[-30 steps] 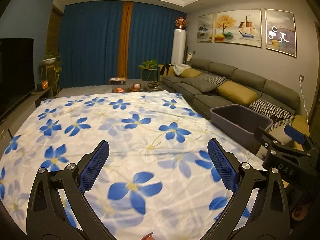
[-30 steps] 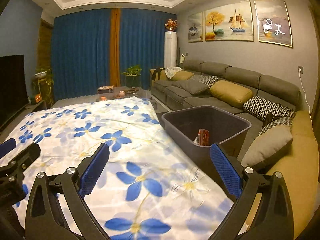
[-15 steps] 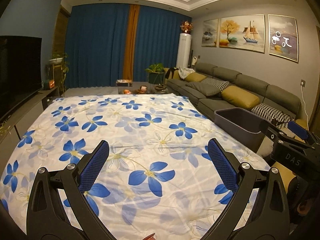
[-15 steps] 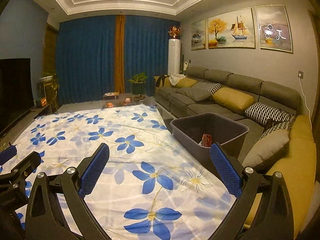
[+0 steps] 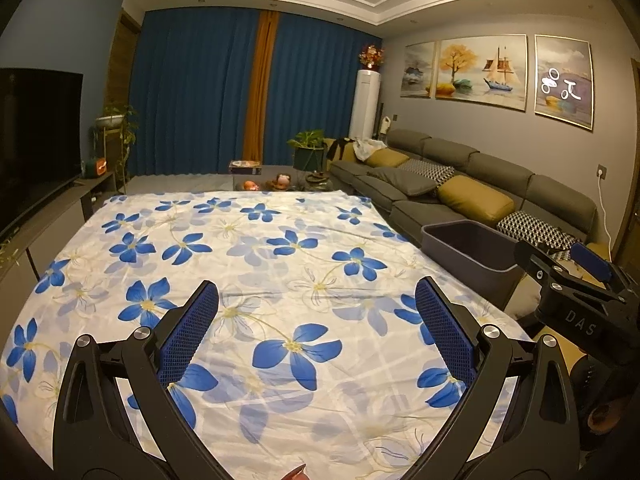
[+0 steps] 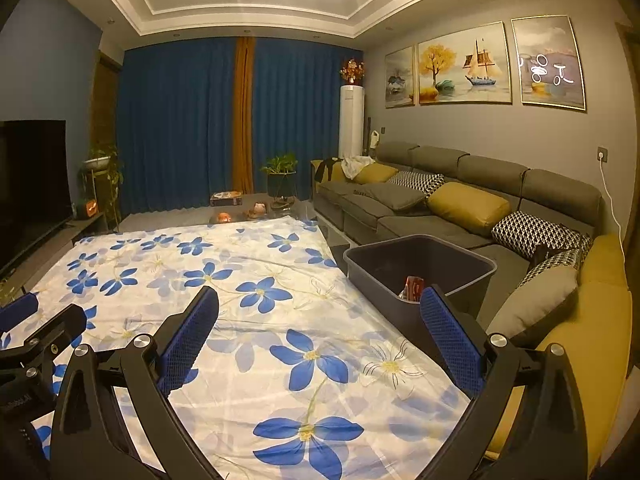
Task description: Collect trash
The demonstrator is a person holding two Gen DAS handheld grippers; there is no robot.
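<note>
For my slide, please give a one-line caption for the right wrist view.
Open right gripper above the blue-flowered sheet, beside a grey bin holding a red wrapper.

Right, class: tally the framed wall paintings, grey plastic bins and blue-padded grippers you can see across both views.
Framed wall paintings: 3
Grey plastic bins: 1
Blue-padded grippers: 2
Total: 6

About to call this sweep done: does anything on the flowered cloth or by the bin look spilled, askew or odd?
Nothing stands out. The flowered cloth lies flat with no litter showing; the grey bin stands upright at its sofa-side edge, a red wrapper inside. Left gripper and right gripper are both open and empty.
</note>
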